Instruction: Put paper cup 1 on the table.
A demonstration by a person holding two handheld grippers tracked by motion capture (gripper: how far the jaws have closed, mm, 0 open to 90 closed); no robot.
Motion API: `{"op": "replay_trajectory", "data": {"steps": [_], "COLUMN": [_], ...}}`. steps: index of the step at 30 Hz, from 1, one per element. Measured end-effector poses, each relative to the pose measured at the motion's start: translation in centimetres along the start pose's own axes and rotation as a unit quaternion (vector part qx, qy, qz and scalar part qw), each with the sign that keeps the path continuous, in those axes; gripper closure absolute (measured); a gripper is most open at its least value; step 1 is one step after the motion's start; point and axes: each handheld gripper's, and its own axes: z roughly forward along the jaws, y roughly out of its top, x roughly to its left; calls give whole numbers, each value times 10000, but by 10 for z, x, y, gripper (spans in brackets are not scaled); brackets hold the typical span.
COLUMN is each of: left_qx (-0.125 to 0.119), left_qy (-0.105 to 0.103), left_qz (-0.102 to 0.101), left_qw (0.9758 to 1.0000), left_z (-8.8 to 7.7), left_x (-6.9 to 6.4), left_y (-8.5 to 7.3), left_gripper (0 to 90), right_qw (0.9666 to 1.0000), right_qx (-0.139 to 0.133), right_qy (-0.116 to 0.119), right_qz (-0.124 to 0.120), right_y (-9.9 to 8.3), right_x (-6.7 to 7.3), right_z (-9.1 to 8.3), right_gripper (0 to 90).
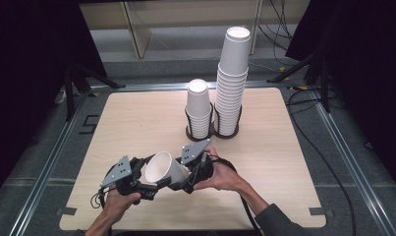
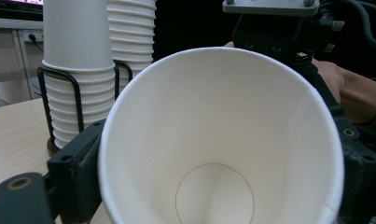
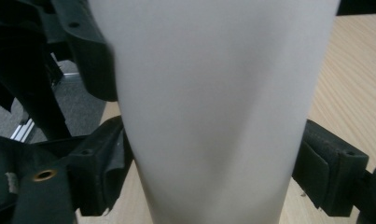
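Left gripper (image 1: 154, 184) jaws either side of white paper cup (image 1: 165, 169) at its wide rim end, pads against wall, pinching it. Right gripper (image 1: 183, 179) clamps same cup on narrow base end, black pads pressed to both sides. Cup lies tilted between both grippers, mouth toward left gripper, just above light wooden tabletop (image 1: 136, 123) near front edge. Farther back: short stack of white paper cups (image 1: 199, 108) and tall stack of white paper cups (image 1: 231, 78), each in black wire holder, side by side.

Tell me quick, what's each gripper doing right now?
Left gripper: jaws on either side of the paper cup near its rim; whether it grips cannot be told.
Right gripper: closed on the cup's body.
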Motion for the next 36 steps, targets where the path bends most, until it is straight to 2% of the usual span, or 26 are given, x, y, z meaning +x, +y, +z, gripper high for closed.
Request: {"op": "replay_trajectory", "data": {"steps": [2,7,10,11,12,13,14,15,18,19,21,23,25,26,27,28,30,31,32,35,36], "left_qx": [-13,59,205,281,305,417,474,435,693,754,887,919,1085,1056,1134,1093,1145,1084,1144,1154,1181], "left_qy": [77,418,744,880,962,1066,1162,1184,1474,1534,1679,1771,1914,1939,1992,2037,2152,2174,2230,2315,2360], "left_qz": [-16,58,113,142,161,235,278,509,613,616,659,648,627,623,621,606,618,588,561,551,555], "left_qw": [10000,9991,9970,9956,9948,9931,9917,9907,9847,9834,9796,9777,9735,9733,9714,9710,9679,9683,9665,9644,9630], "left_z": [-2,-9,-11,-12,-12,-13,-13,-11,-11,-11,-9,-6,-5,-4,-4,-3,-2,-1,-1,1,2], "left_x": [2,9,14,16,17,19,19,23,26,26,30,34,40,42,45,48,54,59,61,69,72], "left_y": [1,4,5,5,5,5,6,7,8,8,9,9,9,9,10,10,11,11,12,12,13], "left_gripper": [120,123,121,121,120,120,120,119,118,118,118,118,117,117,117,117,117,117,116,117,117], "right_qw": [9995,9988,9976,9968,9965,9954,9955,9955,9934,9938,9929,9923,9915,9908,9903,9902,9888,9881,9875,9855,9846], "right_qx": [94,21,13,51,52,94,84,58,117,122,123,123,154,172,178,172,142,154,133,124,127], "right_qy": [-165,-402,-631,-672,-766,-771,-803,-822,-976,-962,-1021,-1052,-1107,-1158,-1190,-1191,-1287,-1315,-1341,-1417,-1468], "right_qz": [237,266,286,429,340,553,488,461,590,544,601,644,671,686,690,703,738,780,813,919,941], "right_y": [-2,-9,-13,-15,-17,-18,-20,-22,-27,-29,-33,-38,-41,-44,-46,-47,-52,-54,-57,-64,-66], "right_x": [0,-8,-11,-10,-11,-8,-10,-10,-8,-9,-8,-7,-6,-5,-4,-3,-1,-1,-1,-2,-2], "right_z": [-1,-10,-18,-21,-23,-25,-28,-29,-36,-39,-43,-48,-52,-55,-57,-60,-65,-69,-71,-77,-79], "right_gripper": [163,167,175,177,187,192,192,195,200,200,202,202,204,204,204,206,204,203,203,199,200]}}
